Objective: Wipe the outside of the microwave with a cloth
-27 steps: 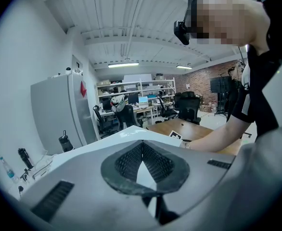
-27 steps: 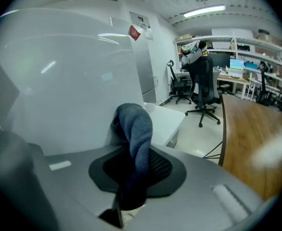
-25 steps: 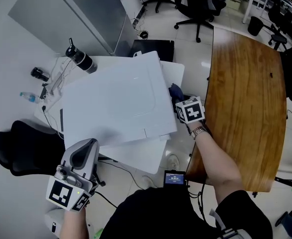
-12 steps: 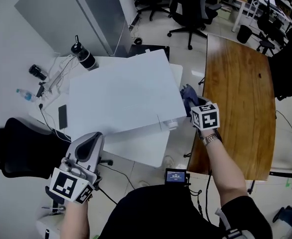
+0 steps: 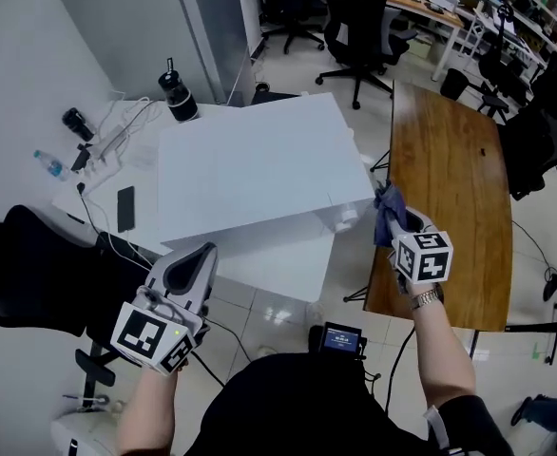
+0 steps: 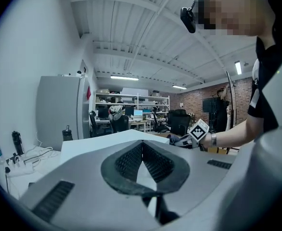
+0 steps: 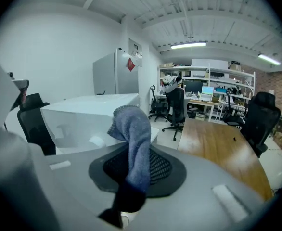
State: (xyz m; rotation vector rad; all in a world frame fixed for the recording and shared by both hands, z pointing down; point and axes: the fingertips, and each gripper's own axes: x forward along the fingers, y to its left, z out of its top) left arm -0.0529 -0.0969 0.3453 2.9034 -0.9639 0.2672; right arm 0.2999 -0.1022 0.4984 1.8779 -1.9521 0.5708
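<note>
At four o'clock off the microwave (image 5: 259, 160), the right claw (image 5: 393, 221) pinches the cloth (image 5: 385, 202) clear of it, the left claw (image 5: 201, 253) closed and empty; seemingly between wipes, next pressing cloth onto a side.

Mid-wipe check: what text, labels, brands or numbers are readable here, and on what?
No text reads clearly.
Screen of the small device at the person's chest: lit characters, too small.
Red tag on the grey cabinet: blurred.
Water bottle label: too small.
Square markers on the cubes: patterns, no letters.
</note>
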